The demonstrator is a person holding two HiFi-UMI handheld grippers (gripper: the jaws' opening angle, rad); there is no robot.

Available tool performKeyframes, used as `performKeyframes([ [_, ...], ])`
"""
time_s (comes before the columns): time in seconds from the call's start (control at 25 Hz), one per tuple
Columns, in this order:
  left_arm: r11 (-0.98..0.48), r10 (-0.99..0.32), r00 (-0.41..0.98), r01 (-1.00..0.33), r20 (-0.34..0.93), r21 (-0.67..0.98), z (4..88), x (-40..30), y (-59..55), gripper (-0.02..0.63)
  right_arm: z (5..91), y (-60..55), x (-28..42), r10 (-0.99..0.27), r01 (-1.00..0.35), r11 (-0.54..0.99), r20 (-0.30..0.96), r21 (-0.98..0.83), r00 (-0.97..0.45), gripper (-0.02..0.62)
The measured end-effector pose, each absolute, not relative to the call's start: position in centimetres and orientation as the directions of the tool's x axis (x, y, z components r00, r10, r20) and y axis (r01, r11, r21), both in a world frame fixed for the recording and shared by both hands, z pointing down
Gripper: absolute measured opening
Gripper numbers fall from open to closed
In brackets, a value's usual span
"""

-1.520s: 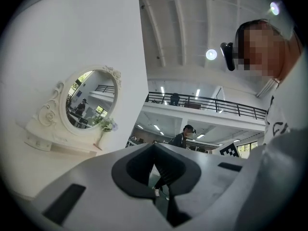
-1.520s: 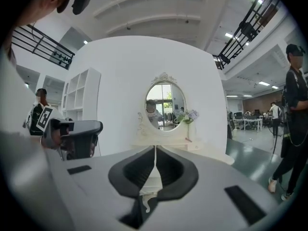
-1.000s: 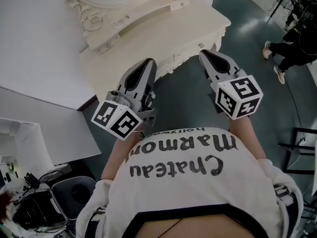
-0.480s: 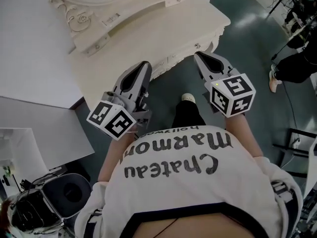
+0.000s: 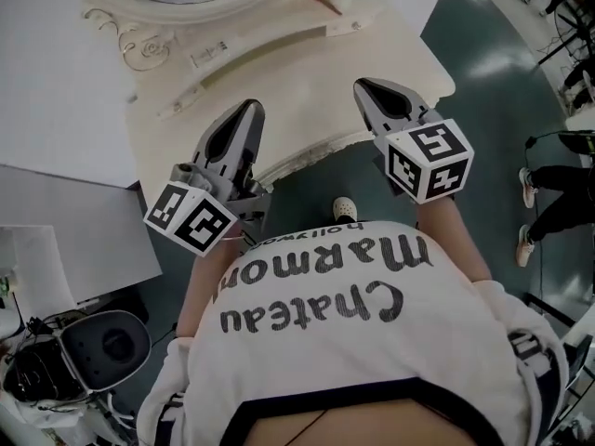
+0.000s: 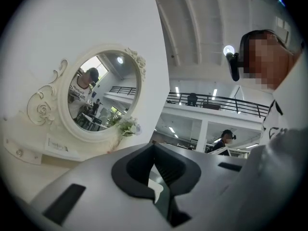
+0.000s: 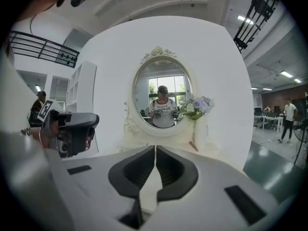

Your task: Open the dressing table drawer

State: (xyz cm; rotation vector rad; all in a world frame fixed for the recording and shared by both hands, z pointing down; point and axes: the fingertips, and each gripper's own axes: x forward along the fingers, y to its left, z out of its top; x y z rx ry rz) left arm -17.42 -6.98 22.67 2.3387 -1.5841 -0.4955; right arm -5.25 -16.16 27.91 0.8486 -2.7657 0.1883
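I wear a white T-shirt with big dark letters printed on it and a dark band at the hem. My shoe is white. My left gripper and right gripper are grey with black pads. Each carries a cube with black-and-white square markers.

We see the cream worktop in the upper middle of the head view. On it stand an oval mirror in a carved frame and, just right of it, pale flowers.
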Motion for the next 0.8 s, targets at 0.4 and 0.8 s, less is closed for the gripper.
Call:
performKeyframes([
  [0.4,-0.218,-0.975,0.187,-0.893,-0.117,0.394,25.8,-17.5,-15.8,0.022,31.2,-28.5,-4.2,-0.469,-0.498,0.864,0.244,-0.07,-0.849,0.028],
  [0.8,-0.063,-0.993,0.1,-0.877,0.054,0.476,31.7,-18.2,-19.9,0.022,38.2,-35.4,-3.0,-0.435,-0.516,0.842,0.366,-0.156,-0.823,0.028],
])
